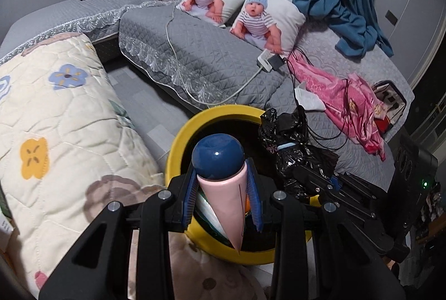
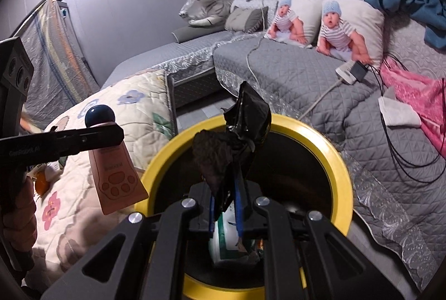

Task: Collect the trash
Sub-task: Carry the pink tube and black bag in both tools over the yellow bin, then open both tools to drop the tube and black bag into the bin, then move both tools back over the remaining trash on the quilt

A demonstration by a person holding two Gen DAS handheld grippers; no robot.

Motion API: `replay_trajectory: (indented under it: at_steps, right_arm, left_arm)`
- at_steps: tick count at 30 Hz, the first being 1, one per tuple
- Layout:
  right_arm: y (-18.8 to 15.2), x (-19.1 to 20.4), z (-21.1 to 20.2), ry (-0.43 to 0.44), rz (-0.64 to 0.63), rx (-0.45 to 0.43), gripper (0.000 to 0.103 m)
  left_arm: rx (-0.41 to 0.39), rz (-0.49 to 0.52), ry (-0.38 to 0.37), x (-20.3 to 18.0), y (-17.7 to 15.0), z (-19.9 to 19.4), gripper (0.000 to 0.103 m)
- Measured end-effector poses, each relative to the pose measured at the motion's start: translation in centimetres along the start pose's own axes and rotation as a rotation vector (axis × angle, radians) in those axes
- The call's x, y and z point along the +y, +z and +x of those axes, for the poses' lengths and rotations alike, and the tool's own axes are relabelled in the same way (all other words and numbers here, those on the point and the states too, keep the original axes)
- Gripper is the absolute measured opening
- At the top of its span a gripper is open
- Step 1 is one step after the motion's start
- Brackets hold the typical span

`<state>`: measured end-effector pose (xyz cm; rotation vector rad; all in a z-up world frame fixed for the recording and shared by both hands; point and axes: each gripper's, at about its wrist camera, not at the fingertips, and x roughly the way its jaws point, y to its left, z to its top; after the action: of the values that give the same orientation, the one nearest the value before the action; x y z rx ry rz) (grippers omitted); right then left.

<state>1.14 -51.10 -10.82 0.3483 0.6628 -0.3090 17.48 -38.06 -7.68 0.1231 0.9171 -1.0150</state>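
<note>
We hold a pink tube (image 1: 223,196) with a dark blue round cap (image 1: 217,157) in the left gripper (image 1: 223,188); its blue pads (image 1: 254,198) press on both sides of the tube just under the cap. In the right wrist view the same tube (image 2: 117,180) hangs with the cap up and a paw print on its flat end, and it is just beside the left rim of the bin, over the flowered quilt (image 2: 92,160).

The right gripper (image 2: 225,205) is closed tight on a crumpled black plastic bag (image 2: 237,138), which stands up from the fingers above the mouth of the yellow bin (image 2: 338,160). From the left wrist view we see this bag (image 1: 290,149) over the right rim of the yellow bin (image 1: 178,144).

Inside the bin lies a white and green package (image 2: 227,241).

Far behind, on the grey quilted sofa (image 1: 211,54), there are two baby-print pillows (image 1: 264,18), a white power strip (image 1: 266,60), a pink cloth (image 1: 343,99) and a crumpled white tissue (image 1: 309,99).
</note>
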Motion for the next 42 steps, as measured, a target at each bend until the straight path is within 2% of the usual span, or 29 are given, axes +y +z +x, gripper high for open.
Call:
replay_trajectory:
  at_steps: [10,26,30,32,33,35,42]
  right_arm:
    - [-0.7,-1.7,1.1,-0.029,0.041,0.031,0.01]
    - [-0.8,-2.4,1.7,-0.057,0.053,0.057,0.01]
    - [-0.5,-2.7,1.6,-0.079,0.067,0.061,0.013]
    - [-0.4,-2.8,1.5,-0.089,0.069,0.058,0.028]
    - [-0.3,-2.8,1.3,-0.1,0.072,0.048,0.032]
    - [-0.2,-2.8,1.0,-0.12,0.072,0.037,0.042]
    - [0.3,-2.6,0.0,-0.136,0.071,0.013,0.041]
  left_arm:
    - [0.04,0.011,0.006,-1.0,-0.3,3.0,0.031]
    - [0.062,-0.007,0.008,-0.9,-0.4,4.1,0.031]
    - [0.06,-0.015,0.01,-0.7,-0.4,4.0,0.032]
    - [0.054,-0.019,0.012,-0.7,-0.4,3.8,0.042]
    - [0.045,-0.019,0.018,-0.6,-0.4,3.6,0.045]
    - [0.032,-0.029,0.023,-0.4,-0.4,3.1,0.06]
    - [-0.031,-0.075,0.031,1.4,-0.4,0.2,0.082]
